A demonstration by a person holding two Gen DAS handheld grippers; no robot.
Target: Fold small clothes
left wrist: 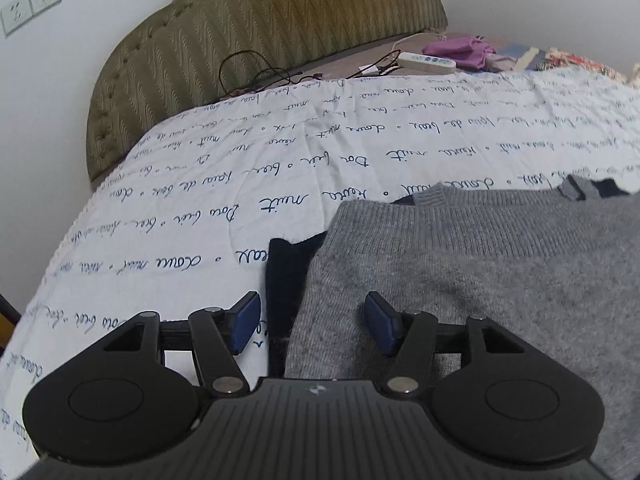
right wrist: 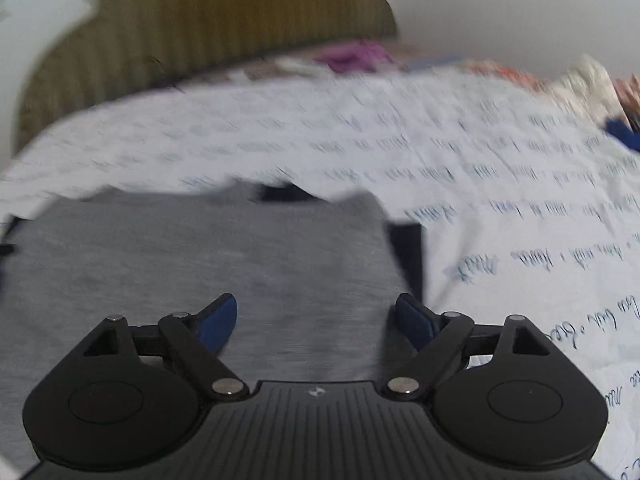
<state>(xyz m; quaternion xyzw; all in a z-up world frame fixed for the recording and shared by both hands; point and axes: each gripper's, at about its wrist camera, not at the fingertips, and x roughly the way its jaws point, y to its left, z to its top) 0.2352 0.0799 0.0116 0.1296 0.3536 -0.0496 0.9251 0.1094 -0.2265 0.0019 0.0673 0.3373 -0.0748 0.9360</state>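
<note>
A small grey knit sweater [left wrist: 480, 280] lies flat on the white bedspread [left wrist: 280, 152] with dark navy fabric [left wrist: 284, 276] showing at its left edge. My left gripper [left wrist: 312, 320] is open and empty, its jaws straddling that left edge. In the right wrist view, which is blurred, the sweater [right wrist: 200, 248] fills the lower left, with navy fabric [right wrist: 408, 256] at its right edge. My right gripper [right wrist: 316, 318] is open and empty, low over the sweater's right side.
An olive padded headboard [left wrist: 240, 40] stands at the far end. A white power strip [left wrist: 426, 61], black cables [left wrist: 260, 74] and purple cloth [left wrist: 460, 50] lie beyond the bedspread. Wall sockets [left wrist: 30, 6] are at upper left. More clothes [right wrist: 592, 80] pile at the far right.
</note>
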